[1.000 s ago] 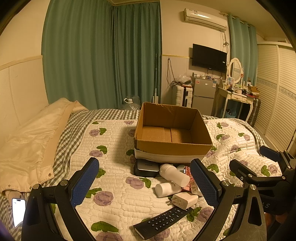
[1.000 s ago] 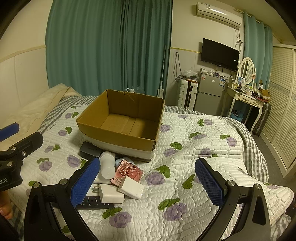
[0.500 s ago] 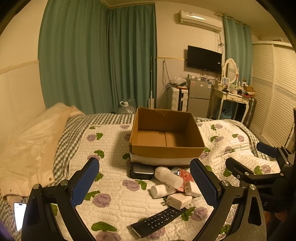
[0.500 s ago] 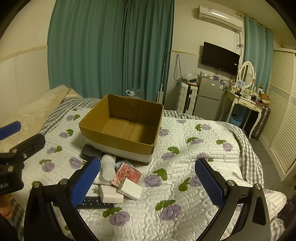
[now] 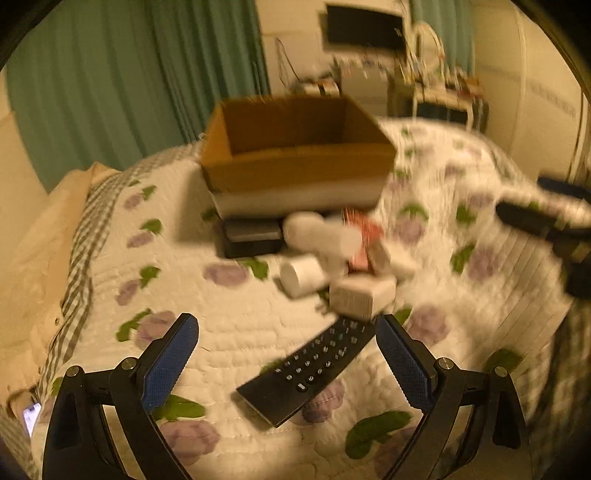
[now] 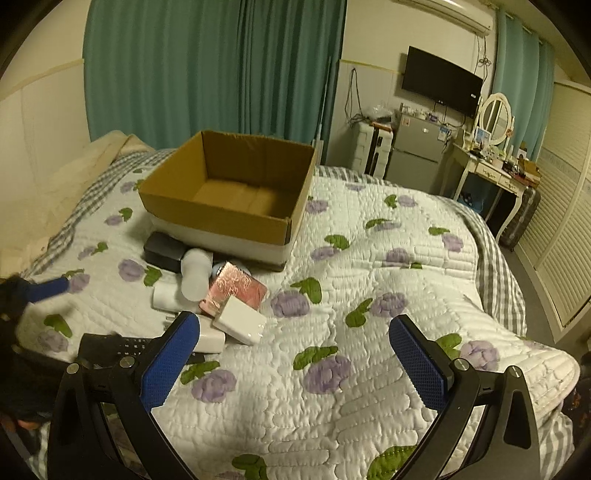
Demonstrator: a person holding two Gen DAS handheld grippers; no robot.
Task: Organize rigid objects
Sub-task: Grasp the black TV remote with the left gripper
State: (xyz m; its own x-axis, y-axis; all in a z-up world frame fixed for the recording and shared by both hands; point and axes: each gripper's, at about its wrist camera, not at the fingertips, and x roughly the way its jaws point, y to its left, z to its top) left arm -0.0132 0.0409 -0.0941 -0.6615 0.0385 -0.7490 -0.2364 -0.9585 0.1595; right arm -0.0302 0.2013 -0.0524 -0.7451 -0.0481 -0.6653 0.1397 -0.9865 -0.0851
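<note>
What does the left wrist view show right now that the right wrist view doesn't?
Only the left wrist view shows the remote control whole, lying between the open left gripper, plus a lit phone at the bed's edge; it is blurred.
Only the right wrist view shows the cardboard box floor, which is bare, the air conditioner, and the open right gripper over bare quilt.
Both share the box, white bottle, pink box, white chargers, black case and television.

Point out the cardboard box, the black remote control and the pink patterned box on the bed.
cardboard box [image 6: 218,216]: right wrist view, near outer wall.
black remote control [image 5: 310,373]: left wrist view, keypad face.
pink patterned box [image 6: 238,290]: right wrist view, top face.
</note>
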